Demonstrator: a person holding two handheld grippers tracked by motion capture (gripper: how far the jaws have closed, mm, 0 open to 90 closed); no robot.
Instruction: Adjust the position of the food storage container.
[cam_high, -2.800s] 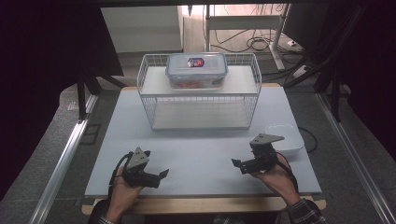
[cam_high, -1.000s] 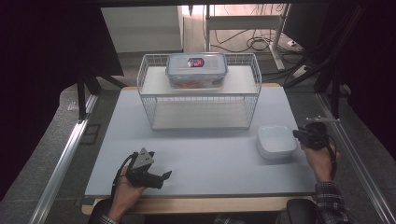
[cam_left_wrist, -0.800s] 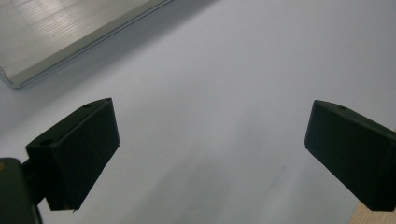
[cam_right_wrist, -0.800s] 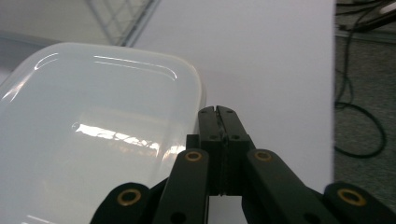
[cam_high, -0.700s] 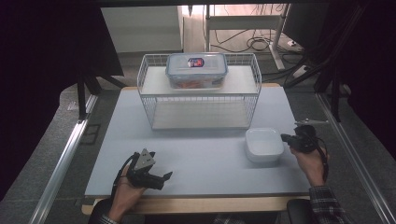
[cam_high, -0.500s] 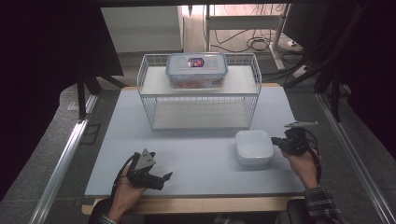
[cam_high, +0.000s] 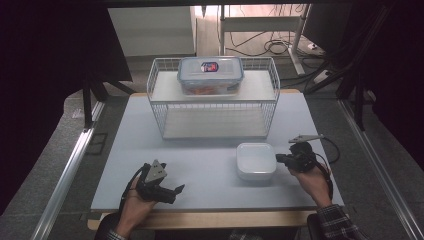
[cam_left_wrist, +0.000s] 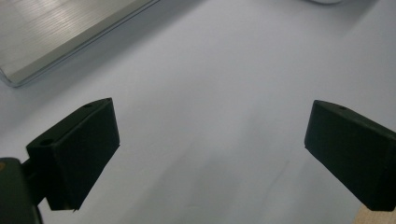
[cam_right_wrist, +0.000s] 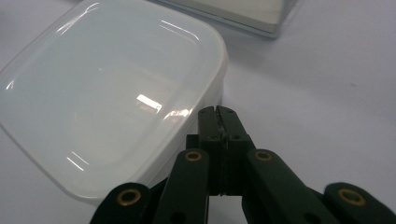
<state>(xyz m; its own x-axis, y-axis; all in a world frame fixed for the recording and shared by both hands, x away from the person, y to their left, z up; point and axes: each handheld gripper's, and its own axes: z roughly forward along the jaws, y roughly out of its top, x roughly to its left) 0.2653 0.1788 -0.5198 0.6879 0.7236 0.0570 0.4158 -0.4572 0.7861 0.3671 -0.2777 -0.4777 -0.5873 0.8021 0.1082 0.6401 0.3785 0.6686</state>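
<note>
Right hand-held gripper (cam_high: 280, 158) sits at right side of the desk (cam_high: 200, 170), jaws fully closed w/ nothing between them, tips pressed against the right edge of the white lidded container (cam_high: 255, 161). In the right gripper view the closed tips (cam_right_wrist: 217, 112) meet the container's (cam_right_wrist: 107, 93) rounded side wall just below the lid rim; container is shallow, square w/ rounded corners, translucent white, flat on the desk. It lies in front of the white wire rack (cam_high: 212, 100), near the rack's right front corner but apart from it. On top of the rack is a clear storage box (cam_high: 210, 75) w/ a label on its lid. Left hand-held gripper (cam_high: 172, 190) rests low at the front left of the desk, well apart from the container, jaws wide open and empty; the left gripper view shows bare desk surface between its two black pads (cam_left_wrist: 84, 149). Person's forearms come in from the bottom edge, right sleeve plaid.
</note>
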